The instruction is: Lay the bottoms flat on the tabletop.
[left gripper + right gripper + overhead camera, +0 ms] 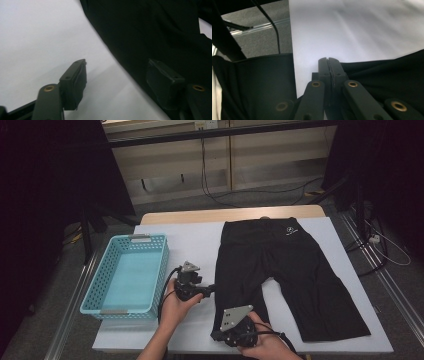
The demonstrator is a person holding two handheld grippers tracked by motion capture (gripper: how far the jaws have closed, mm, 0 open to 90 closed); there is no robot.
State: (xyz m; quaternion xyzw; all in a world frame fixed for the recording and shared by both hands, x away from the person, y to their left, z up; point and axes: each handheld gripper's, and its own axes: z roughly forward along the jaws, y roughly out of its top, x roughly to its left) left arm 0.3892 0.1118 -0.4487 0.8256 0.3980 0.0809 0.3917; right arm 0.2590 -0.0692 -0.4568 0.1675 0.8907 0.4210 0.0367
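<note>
A: What did the room look like?

B: Dim, with a grey floor, cables trailing along it and pale panels at the back. The bench point(195, 240) had a white top. A light blue perforated basket point(100, 285) sat at its left edge, near the front corner.

A: And the garment?

B: A pair of black shorts point(285, 265) lay flat on the right half of the bench, waistband toward the far edge and both legs running toward the near edge. A small white logo point(290, 230) showed near the waistband.

A: Where was the left gripper point(209, 290)?

B: Near the middle of the bench, just beside the outer edge of the left leg. In the left gripper view its fingers point(75, 82) stood apart, one over the white top and one over the black cloth, with the fabric edge between them. I could not see them pressing on it.

A: The right gripper point(220, 336)?

B: At the near edge, by the hem of that same leg. In the right gripper view its fingers point(324, 70) were together, clamped on the edge of the shorts
</note>
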